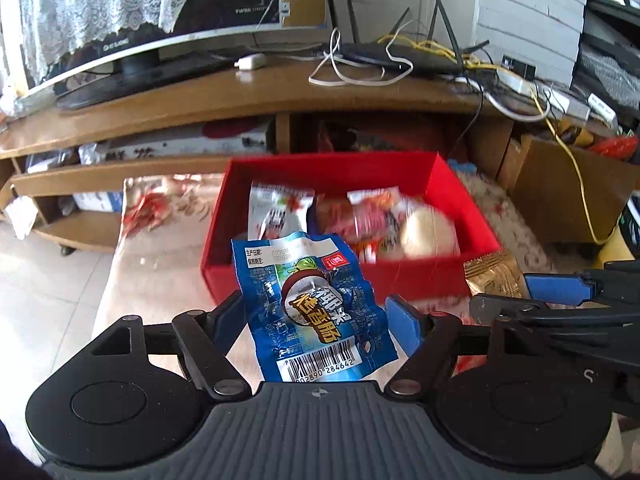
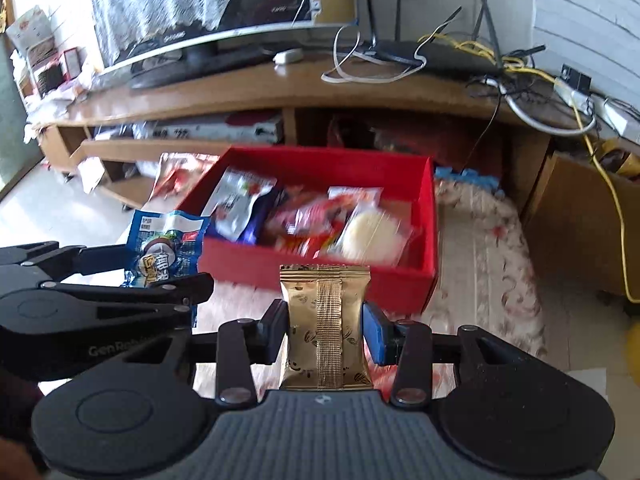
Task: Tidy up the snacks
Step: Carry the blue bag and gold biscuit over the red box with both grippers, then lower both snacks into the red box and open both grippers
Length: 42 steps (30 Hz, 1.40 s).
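We hold a blue sausage packet (image 1: 316, 308) in our left gripper (image 1: 316, 312) and a gold snack packet (image 2: 325, 326) clamped in our right gripper (image 2: 325, 326). Both hang just short of the red box (image 1: 452, 184), which already holds several snacks, so these two still need dropping in.

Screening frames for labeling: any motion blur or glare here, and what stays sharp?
Left wrist view: blue snack packet in the left gripper is sharp with a readable barcode; red box and its snacks are motion-smeared; glare on the wooden TV stand. Right wrist view: gold packet in the right gripper is crisp; box contents smeared; fisheye bends the stand.
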Motion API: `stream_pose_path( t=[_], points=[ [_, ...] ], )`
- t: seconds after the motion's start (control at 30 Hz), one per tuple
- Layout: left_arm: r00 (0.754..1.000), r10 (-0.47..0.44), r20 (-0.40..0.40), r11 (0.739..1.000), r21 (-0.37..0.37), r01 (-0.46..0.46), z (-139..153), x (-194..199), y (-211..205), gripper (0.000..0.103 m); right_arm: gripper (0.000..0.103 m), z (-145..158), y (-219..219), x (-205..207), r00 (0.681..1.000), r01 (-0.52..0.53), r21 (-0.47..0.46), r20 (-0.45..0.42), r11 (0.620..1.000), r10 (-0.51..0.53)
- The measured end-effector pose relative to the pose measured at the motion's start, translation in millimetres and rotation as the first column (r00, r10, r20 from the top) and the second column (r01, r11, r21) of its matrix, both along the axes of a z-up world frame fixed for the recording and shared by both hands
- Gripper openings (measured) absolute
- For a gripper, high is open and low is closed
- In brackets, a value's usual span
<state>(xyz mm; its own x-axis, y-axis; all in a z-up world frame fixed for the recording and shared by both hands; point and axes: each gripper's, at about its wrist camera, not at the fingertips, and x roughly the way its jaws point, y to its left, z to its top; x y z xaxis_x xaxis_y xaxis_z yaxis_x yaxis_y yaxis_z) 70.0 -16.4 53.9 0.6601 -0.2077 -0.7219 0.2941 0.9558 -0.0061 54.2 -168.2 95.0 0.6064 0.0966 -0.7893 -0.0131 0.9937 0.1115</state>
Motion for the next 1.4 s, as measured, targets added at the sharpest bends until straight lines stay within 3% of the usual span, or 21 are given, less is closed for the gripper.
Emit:
stream_pose_path(
  t=[0.57,1.4],
  points=[
    [0.998,0.045,0.048,0.999,-0.025,-0.044,10,63,-7,0.078,0.044,1,-8,68,0.998,0.03,0.012,0.054,0.999,-0.031],
    [0.998,0.069,0.013,0.998,0.004,-0.069,-7,114,-23,0.077,0.044,-24,-22,120,0.998,0.055,0.026,0.019,0.998,-0.055]
  ],
)
